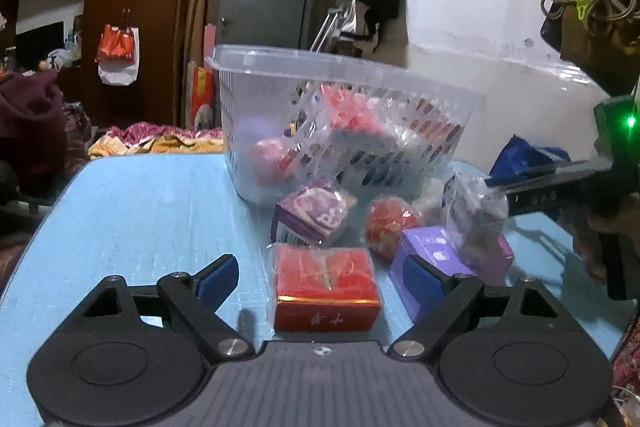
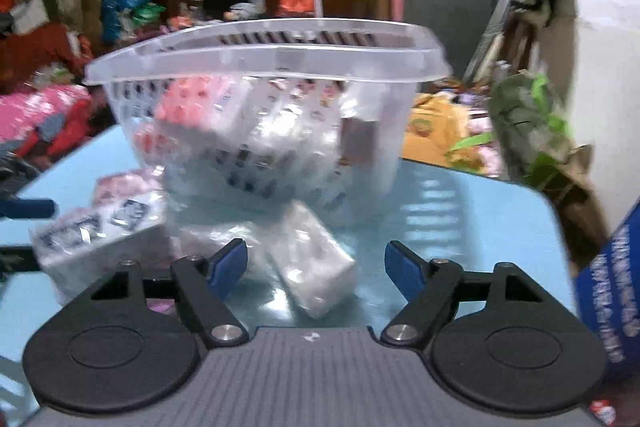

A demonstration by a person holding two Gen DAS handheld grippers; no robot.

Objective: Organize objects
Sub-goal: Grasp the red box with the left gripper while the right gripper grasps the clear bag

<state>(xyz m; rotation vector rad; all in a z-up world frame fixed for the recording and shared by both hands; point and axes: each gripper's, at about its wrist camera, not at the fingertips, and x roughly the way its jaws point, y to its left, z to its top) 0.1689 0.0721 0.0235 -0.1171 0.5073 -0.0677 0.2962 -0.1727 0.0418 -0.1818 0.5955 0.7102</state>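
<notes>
A clear slotted plastic basket [image 1: 312, 67] [image 2: 260, 63] stands on the light blue table [image 1: 140, 207] and holds several wrapped packs. In front of it lie a red box in plastic wrap [image 1: 326, 291], a purple-and-white box [image 1: 312, 215], a red round item [image 1: 388, 227], a purple box [image 1: 440, 251] and a grey wrapped pack [image 1: 476, 211]. My left gripper [image 1: 322, 281] is open, with the red box between its fingers and gaps on both sides. My right gripper [image 2: 316, 265] is open around a white wrapped pack [image 2: 316, 267], with its pads clear of it.
A blue bag [image 1: 528, 155] lies behind the packs at the table's right. A blue printed box [image 2: 608, 287] stands at the near right edge, with green leaves [image 2: 528, 123] beyond the far corner. Piles of clothes surround the table. The table's left half [image 1: 120, 227] is bare.
</notes>
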